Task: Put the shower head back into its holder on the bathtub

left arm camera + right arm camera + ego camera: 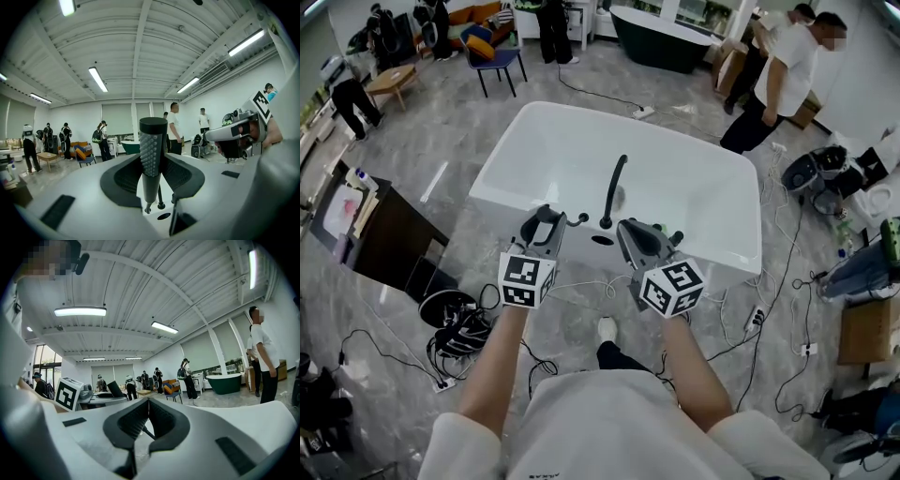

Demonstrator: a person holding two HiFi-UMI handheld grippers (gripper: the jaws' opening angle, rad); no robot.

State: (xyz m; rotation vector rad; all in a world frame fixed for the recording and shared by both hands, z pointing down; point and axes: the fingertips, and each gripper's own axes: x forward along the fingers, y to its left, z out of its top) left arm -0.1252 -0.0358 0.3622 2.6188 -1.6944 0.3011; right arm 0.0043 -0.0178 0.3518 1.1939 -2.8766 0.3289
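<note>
Head view: faucet (615, 186) stands beyond left gripper (547, 225), jaws clamping the shower head (153, 152), and right gripper (643, 240), jaws closed empty.

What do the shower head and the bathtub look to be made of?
The shower head: probably matte black plastic or coated metal, with grey, rubbery-looking nubs on its face. The bathtub: glossy white, likely acrylic or enamel, judging by its smooth, bright, seamless surface.

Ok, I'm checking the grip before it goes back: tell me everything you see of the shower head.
The shower head is a slim dark stick with a flat black cap and a grey face of small nubs, narrowing toward its lower end. It stands upright, clamped between the fingers of the left gripper, over the near edge of the white bathtub.
</note>
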